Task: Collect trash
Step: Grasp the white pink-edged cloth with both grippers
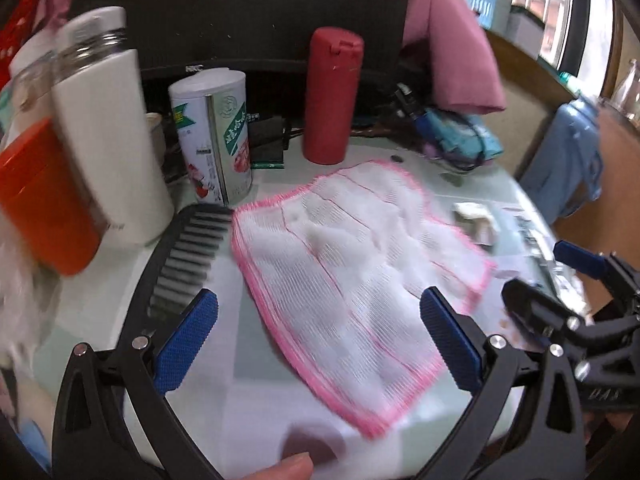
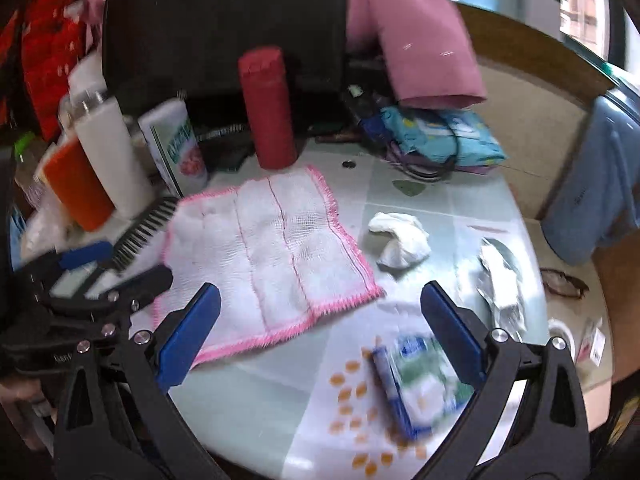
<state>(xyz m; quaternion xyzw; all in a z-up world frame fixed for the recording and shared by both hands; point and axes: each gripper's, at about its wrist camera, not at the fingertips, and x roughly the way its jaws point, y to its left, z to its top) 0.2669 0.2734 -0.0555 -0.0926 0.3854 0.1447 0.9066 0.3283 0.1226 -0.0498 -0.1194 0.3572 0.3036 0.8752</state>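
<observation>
A crumpled white tissue (image 2: 400, 242) lies on the pale green table, right of a white cloth with pink edging (image 2: 272, 256). A crumpled silvery wrapper (image 2: 500, 280) lies further right. A blue and green carton (image 2: 420, 384) lies flat among several orange crumbs (image 2: 352, 396). My right gripper (image 2: 320, 304) is open and empty, above the cloth's near edge and the carton. My left gripper (image 1: 318, 308) is open and empty over the cloth (image 1: 352, 280). The tissue shows small in the left wrist view (image 1: 476, 220). Each gripper shows at the edge of the other's view.
At the back stand a red bottle (image 2: 270, 112), a printed canister (image 1: 212, 136), a white bottle (image 1: 108, 136) and an orange container (image 1: 44, 200) before a dark monitor. A black comb (image 1: 184, 256) lies left of the cloth. Cables and blue packets (image 2: 436, 136) lie at the back right. Glasses (image 2: 564, 282) rest at the right.
</observation>
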